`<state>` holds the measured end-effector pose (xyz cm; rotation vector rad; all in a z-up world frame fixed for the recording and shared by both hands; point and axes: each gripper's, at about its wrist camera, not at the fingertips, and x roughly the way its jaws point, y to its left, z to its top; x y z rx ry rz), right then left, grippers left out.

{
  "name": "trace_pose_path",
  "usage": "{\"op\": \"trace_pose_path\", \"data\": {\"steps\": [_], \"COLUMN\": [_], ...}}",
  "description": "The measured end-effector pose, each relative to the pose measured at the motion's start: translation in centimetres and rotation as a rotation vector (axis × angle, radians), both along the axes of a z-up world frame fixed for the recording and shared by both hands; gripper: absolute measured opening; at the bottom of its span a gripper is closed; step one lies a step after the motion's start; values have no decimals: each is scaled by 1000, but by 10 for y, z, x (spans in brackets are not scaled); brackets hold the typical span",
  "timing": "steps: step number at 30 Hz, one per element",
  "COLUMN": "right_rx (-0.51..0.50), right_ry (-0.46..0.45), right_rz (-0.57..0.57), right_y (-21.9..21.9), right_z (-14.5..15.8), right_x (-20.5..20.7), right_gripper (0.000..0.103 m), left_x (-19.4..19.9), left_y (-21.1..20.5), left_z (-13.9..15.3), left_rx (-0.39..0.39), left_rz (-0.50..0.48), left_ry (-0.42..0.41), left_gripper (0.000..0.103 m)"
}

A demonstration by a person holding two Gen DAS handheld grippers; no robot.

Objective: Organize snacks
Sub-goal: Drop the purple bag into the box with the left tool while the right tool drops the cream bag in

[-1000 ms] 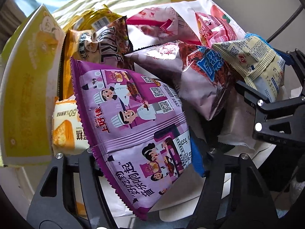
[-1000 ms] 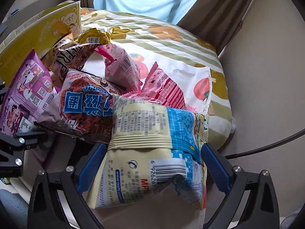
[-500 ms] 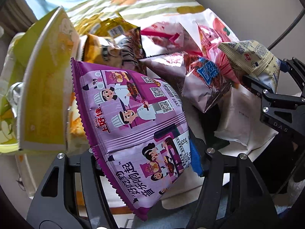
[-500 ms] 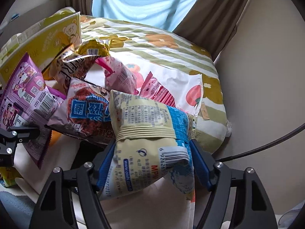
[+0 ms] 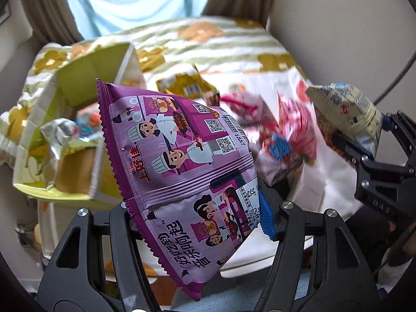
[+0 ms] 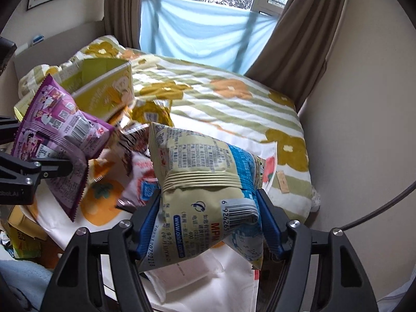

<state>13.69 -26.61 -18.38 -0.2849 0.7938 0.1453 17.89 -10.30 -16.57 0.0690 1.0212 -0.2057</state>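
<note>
My left gripper point(image 5: 197, 221) is shut on a purple snack bag point(image 5: 182, 161) with cartoon chefs and holds it in the air over the bed; it also shows in the right wrist view point(image 6: 59, 135). My right gripper point(image 6: 208, 223) is shut on a cream and blue snack bag point(image 6: 205, 195), lifted above the pile; it also shows in the left wrist view point(image 5: 345, 111). An open yellow-green box point(image 5: 75, 119) with packets inside stands on the left. Loose snack bags, pink point(image 5: 293, 119), yellow point(image 5: 187, 85) and brown-purple point(image 6: 140, 179), lie on a white cloth point(image 5: 325, 176).
The bed has a flowered, green-striped cover point(image 6: 234, 98). A beige wall point(image 6: 364, 104) runs along the right. A window with a blue cloth point(image 6: 202, 28) and brown curtains is at the back. A black cable point(image 6: 377, 213) crosses at the right.
Both grippers have risen with their bags, away from the pile. The yellow-green box's open top and its contents have come into view on the left.
</note>
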Motion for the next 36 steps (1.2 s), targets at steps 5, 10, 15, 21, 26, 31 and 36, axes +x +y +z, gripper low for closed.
{"op": "trace_pose_path", "data": {"steps": [5,10,15,21,26,31,36], "right_rx": [55,67,87,119,183,208,230], "right_ry": [-46,-96,-114,-120,-85,-45,13], "right_rz": [75,163,214,229,232,218,171], "right_y": [15,45,84,147,202,246,278], "right_z": [31,59,79,93,95,87,72], "right_x": [4,14,33,74,116,154,187], "right_gripper": [65,65,65,65,65,65,65], "left_x": [2,12,35,84,129,174,216], "left_y": [25,68,122,193,245,279,293], "left_z": [35,59,73,78,70,49,12], "left_rx": [-8,-42,-51,-60,-50,-56,-55], "left_rz": [65,132,172,170,145,107,40], "left_ry": [-81,-130,-154,-145,-117,-53,38], "left_gripper": [60,60,60,60,60,60,60]}}
